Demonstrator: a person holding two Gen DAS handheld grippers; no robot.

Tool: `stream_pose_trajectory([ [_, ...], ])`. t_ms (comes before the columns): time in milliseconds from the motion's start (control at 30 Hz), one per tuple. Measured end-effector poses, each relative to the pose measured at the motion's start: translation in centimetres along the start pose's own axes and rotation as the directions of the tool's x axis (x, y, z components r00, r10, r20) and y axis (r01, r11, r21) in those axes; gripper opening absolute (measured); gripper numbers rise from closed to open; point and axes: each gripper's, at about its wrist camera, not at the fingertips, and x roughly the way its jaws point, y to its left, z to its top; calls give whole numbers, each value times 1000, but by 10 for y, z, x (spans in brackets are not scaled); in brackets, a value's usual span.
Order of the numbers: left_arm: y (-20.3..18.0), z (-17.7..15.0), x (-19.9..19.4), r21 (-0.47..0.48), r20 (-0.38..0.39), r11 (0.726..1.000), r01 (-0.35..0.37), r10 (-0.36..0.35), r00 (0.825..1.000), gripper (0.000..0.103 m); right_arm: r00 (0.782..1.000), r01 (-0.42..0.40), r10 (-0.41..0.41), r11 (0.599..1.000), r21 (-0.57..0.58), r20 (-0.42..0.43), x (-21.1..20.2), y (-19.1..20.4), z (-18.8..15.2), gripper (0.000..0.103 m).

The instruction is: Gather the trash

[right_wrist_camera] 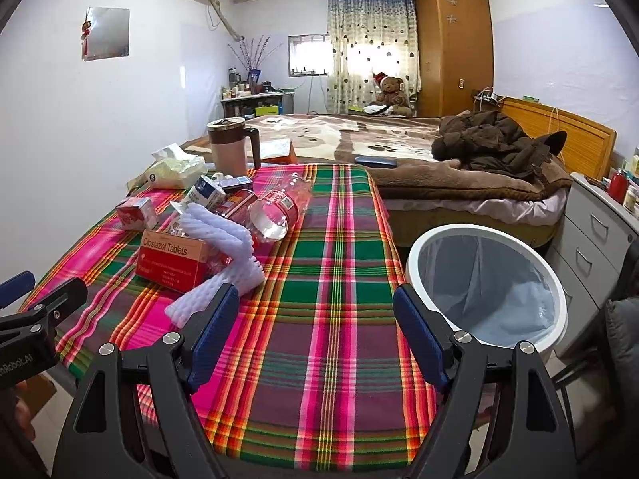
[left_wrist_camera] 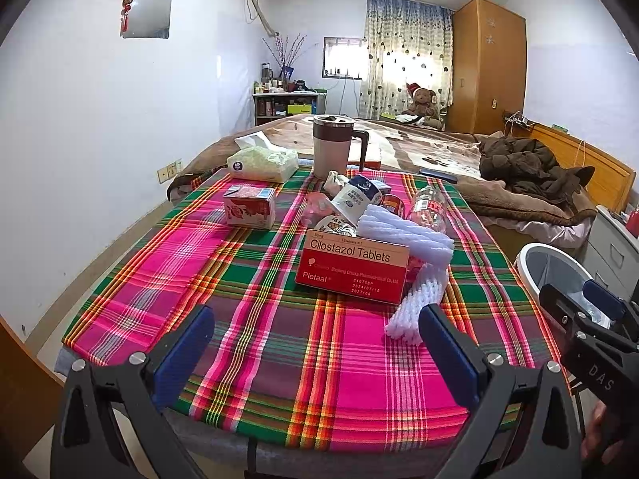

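Trash heap on the plaid tablecloth, left of the lined bin. Left gripper and right gripper gape wide, empty. Nearest the bin, the foam netting looks light and squashy; pinch its free end.

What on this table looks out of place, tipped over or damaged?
A clear plastic bottle lies on its side, crumpled, in a heap with a tilted milk carton, white foam netting and a Cilostazol tablets box propped askew. The mug and tissue pack sit in order. The bin holds only its liner.
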Motion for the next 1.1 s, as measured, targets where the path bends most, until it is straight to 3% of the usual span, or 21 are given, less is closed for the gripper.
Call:
stream_pose_trajectory([
  [1100,-1,1,-1,0,4,1000,8,-8,1000,103,1000,-4,4,1000,1,2,-1,1,0,81],
])
